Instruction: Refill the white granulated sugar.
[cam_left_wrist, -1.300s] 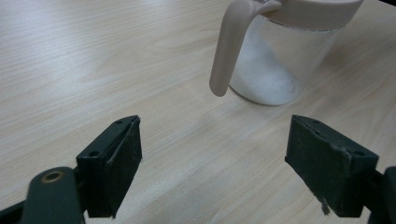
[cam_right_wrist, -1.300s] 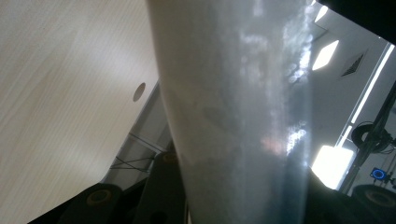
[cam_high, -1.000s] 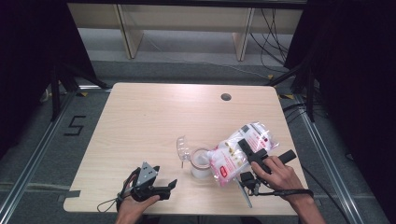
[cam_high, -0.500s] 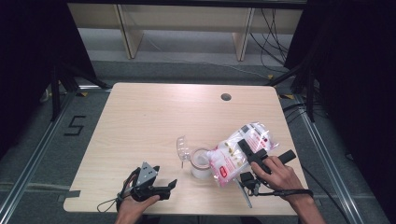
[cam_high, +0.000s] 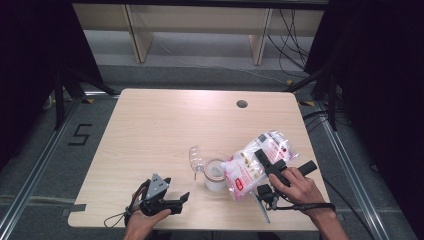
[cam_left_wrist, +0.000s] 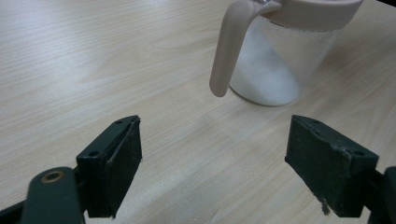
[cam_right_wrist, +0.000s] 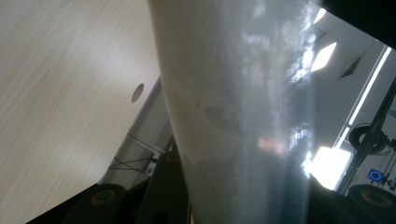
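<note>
High view is showing the right claw (cam_high: 270, 165) clamping a soft, slippery bag (cam_high: 252, 165), tilting over the jug (cam_high: 214, 175) near the surface's (cam_high: 165, 125) front edge; gripping mid-body seems safest. Left claw (cam_high: 172, 200) is gaping empty.

- In my left tool view, the jug (cam_left_wrist: 275, 56) is cut off by the top edge, so I can't see its lid or spout whole.
- In my right tool view, the bag (cam_right_wrist: 233, 116) sits so close that it is a blur; its print can't be read, and my jaws are hidden behind it.
- From the high view, the bag (cam_high: 255, 162) covers my right tool (cam_high: 270, 167) in part, and the label's writing is too small to read.
- The bottom edge cuts off my forearms.
</note>
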